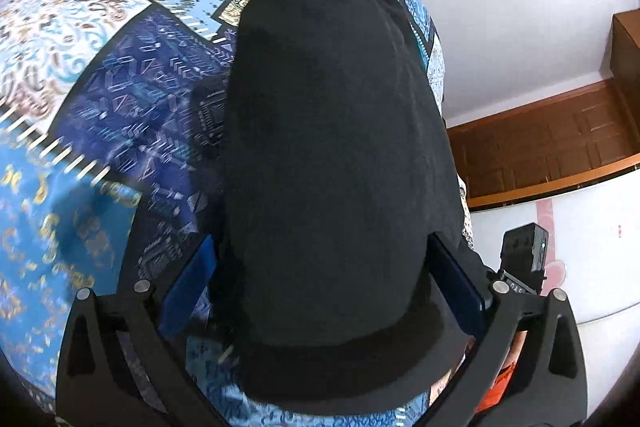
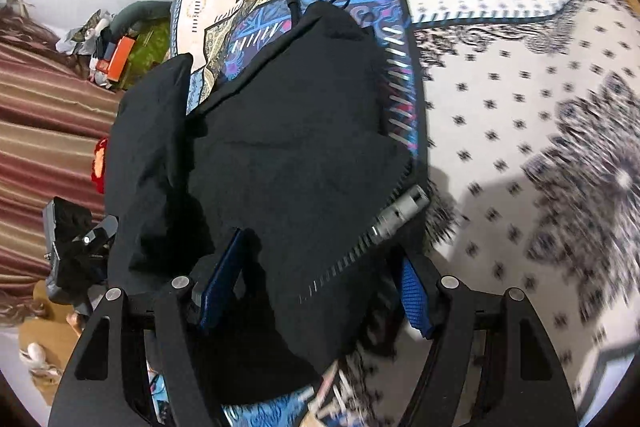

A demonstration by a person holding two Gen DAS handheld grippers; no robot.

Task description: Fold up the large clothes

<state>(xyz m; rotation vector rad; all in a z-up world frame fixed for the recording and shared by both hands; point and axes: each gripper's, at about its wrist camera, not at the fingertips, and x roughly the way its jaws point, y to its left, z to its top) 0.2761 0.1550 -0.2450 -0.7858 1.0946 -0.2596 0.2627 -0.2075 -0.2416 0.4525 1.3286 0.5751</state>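
Note:
A large black garment lies on the patchwork bedspread and fills the middle of the left wrist view. My left gripper is open, its blue pads standing wide on either side of the cloth's near end. In the right wrist view the same black garment lies bunched, with drawstrings at its far end. My right gripper is open too, with blue pads apart and the cloth's near edge lying between them. Whether either pad touches the cloth is unclear.
The bedspread drops off at the bed's edge on the left of the right wrist view, where a striped fabric and small clutter lie. A wooden cabinet and white wall stand beyond the bed.

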